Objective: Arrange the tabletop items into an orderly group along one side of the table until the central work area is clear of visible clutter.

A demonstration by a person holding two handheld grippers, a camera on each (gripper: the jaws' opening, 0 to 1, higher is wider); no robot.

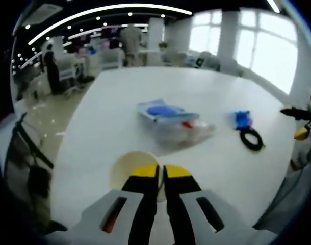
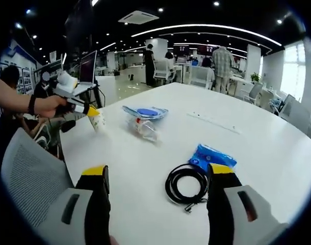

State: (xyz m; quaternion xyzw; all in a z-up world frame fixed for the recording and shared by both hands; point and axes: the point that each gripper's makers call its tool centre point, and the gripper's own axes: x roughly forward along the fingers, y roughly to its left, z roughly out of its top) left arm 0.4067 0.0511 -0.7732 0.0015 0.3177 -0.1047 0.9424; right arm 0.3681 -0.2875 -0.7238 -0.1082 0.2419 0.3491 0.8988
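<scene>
Paper cup [image 1: 131,166] pinched in left hand-held gripper [image 1: 160,171]; right hand-held gripper [image 2: 160,176] spread, coiled black cable [image 2: 185,188] between.

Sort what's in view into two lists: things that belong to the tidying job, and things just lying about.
Job items: paper cup pinched by the left gripper; clear plastic bag; black cable coil; blue packet; open right gripper.

Just about: mesh chair; laptop; distant chairs.

Bright office light from ceiling strips [image 2: 206,26] and big windows [image 1: 262,46] (blown out white); left gripper view soft, edges bent.
</scene>
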